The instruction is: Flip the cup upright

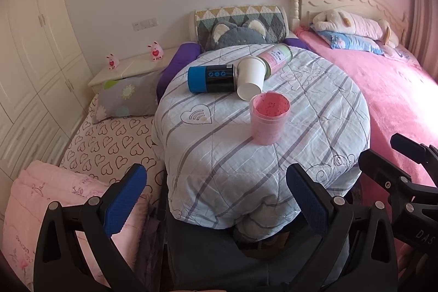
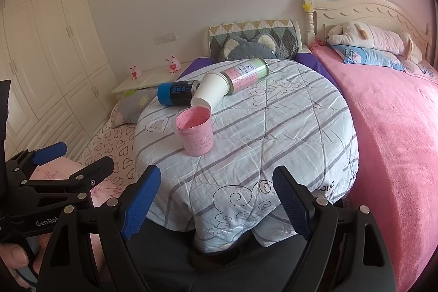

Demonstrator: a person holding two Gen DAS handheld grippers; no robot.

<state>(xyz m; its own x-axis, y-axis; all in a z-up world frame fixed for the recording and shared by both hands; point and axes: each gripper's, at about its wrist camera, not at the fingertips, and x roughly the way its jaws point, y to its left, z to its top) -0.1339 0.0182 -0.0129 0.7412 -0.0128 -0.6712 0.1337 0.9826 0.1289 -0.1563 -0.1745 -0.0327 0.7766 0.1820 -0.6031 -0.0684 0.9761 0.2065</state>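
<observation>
The white paper cup lies on its side on the quilt-covered round desk, between two cans. Both the left claw and the right claw are apart, empty. A careful approach avoids the upright pink plastic cup.

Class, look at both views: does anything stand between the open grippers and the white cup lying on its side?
Yes. The upright pink cup stands just in front of the white cup, near its mouth, on the straight approach.
</observation>
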